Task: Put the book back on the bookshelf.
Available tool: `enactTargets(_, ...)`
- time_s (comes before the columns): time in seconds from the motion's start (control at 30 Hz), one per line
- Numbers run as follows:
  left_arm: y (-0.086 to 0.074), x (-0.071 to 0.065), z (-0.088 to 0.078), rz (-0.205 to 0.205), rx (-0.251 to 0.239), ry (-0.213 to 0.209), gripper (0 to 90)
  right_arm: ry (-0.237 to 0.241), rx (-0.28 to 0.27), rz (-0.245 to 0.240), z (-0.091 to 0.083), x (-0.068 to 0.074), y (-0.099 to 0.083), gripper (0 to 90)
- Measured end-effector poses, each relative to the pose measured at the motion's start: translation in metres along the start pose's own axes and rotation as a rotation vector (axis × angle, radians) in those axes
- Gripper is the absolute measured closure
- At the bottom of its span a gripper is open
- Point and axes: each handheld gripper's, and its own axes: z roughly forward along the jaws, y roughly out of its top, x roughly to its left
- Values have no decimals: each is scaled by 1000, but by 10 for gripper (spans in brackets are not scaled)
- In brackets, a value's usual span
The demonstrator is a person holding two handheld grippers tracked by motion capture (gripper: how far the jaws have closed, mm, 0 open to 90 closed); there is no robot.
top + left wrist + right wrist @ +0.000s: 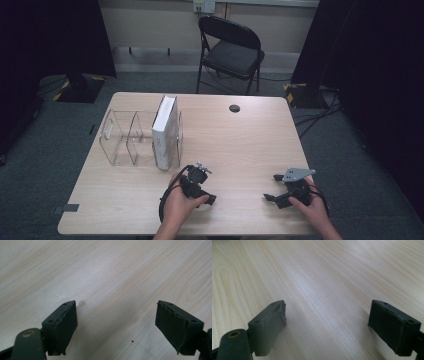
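The white book (165, 131) stands upright on its lower edge in the right-hand slot of the clear rack (120, 140) at the desk's (240, 145) left side, leaning on a divider that keeps it from toppling. Nearest to it, just off the rack's front corner, the left gripper (212, 200) rests low over bare wood, jaws parted wide and empty. Well apart, the right gripper (272, 198) lies at the near right edge, jaws likewise spread on nothing, apparently parked.
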Motion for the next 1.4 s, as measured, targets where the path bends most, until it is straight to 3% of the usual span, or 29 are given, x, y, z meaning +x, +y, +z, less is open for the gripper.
enactTargets(0.1,-1,-2,4,14,9,5,175,0,0,0,0,0,0,132)
enactTargets(0.4,-3,-8,9,61,-22,31,147,0,0,0,0,0,0,132)
enactTargets(0.5,-6,-11,12,75,-44,51,108,0,0,0,0,0,0,132)
enactTargets(0.83,-9,-17,17,115,-60,61,16,0,0,0,0,0,0,132)
enactTargets(1.0,-10,-21,20,152,-54,104,0,0,0,0,0,0,0,132)
enactTargets(1.4,-19,-18,20,175,-124,84,0,0,0,0,0,0,0,132)
